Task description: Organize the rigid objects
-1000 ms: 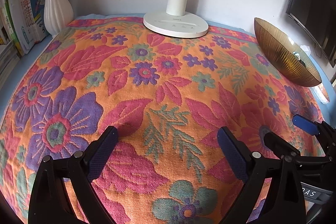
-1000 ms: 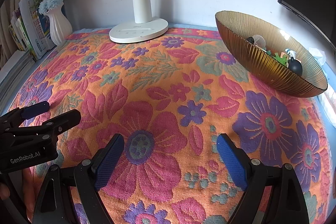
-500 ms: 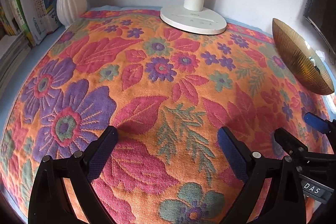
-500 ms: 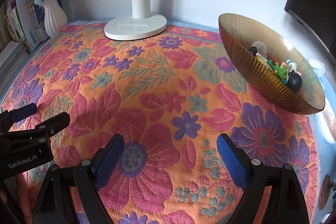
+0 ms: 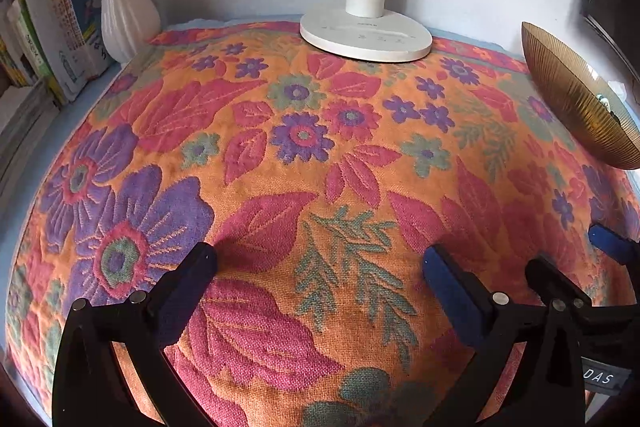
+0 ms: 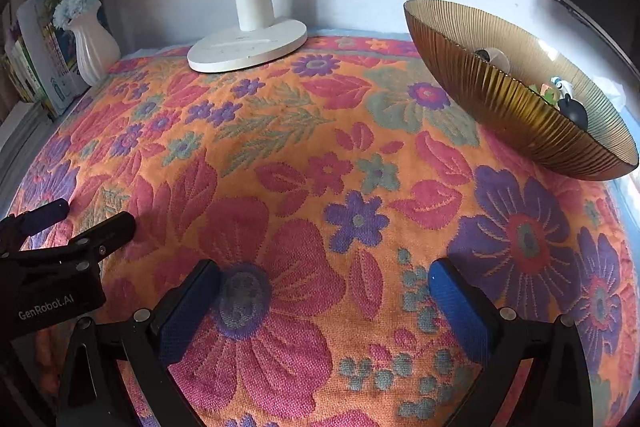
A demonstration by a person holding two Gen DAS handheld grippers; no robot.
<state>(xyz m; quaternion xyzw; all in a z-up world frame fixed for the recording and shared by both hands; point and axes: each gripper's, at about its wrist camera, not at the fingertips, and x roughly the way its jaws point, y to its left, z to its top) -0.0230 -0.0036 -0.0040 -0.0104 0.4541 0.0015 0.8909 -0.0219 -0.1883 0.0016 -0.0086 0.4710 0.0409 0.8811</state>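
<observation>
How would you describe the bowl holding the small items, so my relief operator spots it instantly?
Start at the flowered cloth covering the table and look to its far right edge, right of the white lamp base. There sits the amber ribbed bowl, the only dark glassy vessel, with small toys inside, unlike the white vase.

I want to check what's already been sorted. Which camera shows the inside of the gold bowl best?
The right wrist view: the gold bowl opens toward it, showing small toys inside. The left wrist view catches the bowl nearly edge-on, mostly its ribbed outside, with the contents barely visible.
</observation>
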